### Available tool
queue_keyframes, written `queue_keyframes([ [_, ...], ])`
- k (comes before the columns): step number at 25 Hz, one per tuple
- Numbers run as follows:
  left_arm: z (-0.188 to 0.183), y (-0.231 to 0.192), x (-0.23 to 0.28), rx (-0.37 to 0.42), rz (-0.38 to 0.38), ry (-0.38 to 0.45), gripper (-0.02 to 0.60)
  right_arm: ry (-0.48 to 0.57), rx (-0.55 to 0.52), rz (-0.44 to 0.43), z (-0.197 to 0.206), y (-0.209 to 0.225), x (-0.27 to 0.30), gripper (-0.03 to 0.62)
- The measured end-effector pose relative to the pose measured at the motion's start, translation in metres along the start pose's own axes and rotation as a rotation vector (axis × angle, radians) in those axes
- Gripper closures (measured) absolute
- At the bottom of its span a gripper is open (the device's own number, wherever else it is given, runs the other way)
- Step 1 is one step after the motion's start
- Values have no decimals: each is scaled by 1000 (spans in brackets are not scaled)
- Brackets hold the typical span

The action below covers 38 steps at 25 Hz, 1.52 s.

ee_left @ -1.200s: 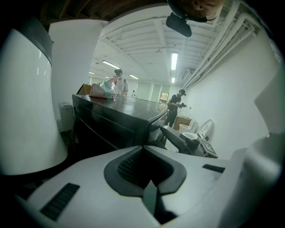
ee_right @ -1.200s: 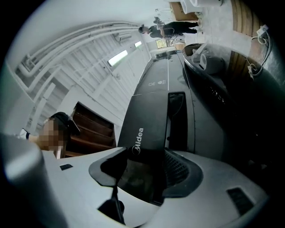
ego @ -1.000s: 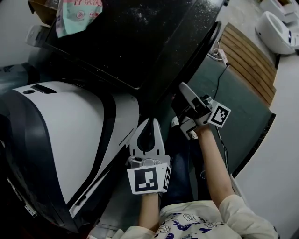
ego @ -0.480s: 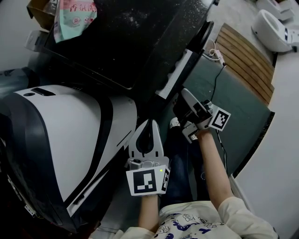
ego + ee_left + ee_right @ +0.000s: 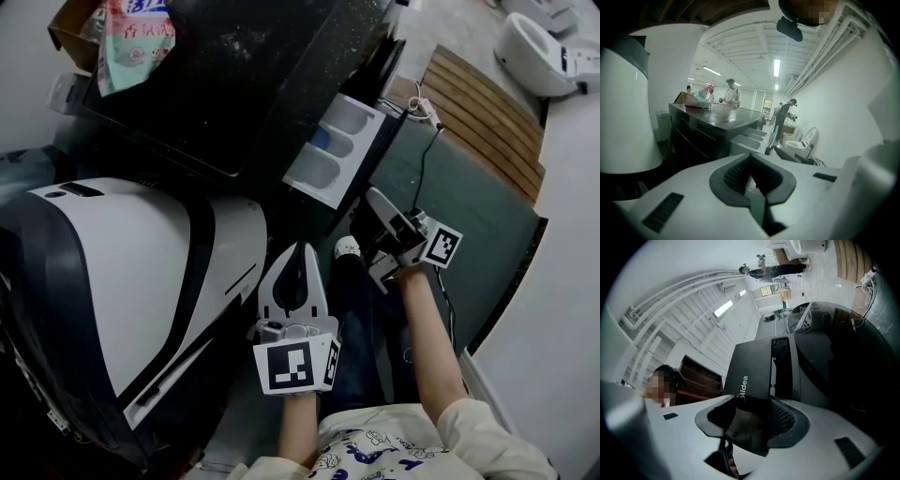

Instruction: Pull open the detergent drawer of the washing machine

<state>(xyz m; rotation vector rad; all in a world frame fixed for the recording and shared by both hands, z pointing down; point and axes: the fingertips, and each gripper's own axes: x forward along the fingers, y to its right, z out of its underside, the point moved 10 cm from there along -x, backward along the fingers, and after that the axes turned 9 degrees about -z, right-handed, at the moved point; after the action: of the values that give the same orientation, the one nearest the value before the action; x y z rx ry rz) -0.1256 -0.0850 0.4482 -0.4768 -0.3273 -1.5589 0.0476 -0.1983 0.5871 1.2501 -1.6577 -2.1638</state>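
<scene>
At the upper corner of the dark washing machine point(image 5: 234, 84), the detergent drawer point(image 5: 333, 150) stands pulled well out of its slot. Its tray is pale grey-white and divided into a row of compartments, with a blue insert in the middle one. Its front panel is dark, like the machine's body, and carries light lettering in the right gripper view point(image 5: 757, 371).

The right gripper point(image 5: 372, 214) has its jaws clamped on that front panel, which fills the gap between them. The left gripper point(image 5: 300, 258) hangs lower, beside a large white appliance point(image 5: 141, 262). Its jaws are drawn together with nothing in them, and it is apart from the drawer. A printed bag point(image 5: 131, 37) lies on the machine's top.

A second ago the drawer did not show at all. Half a second ago only a narrow pale strip of it stuck out. Now the open compartments are in plain sight. The left gripper has kept its jaws together throughout.
</scene>
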Motion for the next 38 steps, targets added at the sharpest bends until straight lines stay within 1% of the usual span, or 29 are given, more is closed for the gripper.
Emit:
queue_keyframes([
  [21, 11, 41, -20, 14, 25, 10, 568, 21, -6, -1, -10, -29, -49, 368],
  [29, 16, 53, -28, 13, 34, 9, 566, -20, -36, 30, -11, -34, -52, 372],
  [34, 16, 55, -32, 10, 30, 14, 568, -53, -82, 68, -11, -38, -52, 370],
  [37, 15, 55, -33, 2, 20, 20, 566, -98, -178, 142, -12, -46, -54, 368],
  [38, 14, 55, -34, 1, 17, 23, 567, -126, -226, 181, -12, -50, -56, 352],
])
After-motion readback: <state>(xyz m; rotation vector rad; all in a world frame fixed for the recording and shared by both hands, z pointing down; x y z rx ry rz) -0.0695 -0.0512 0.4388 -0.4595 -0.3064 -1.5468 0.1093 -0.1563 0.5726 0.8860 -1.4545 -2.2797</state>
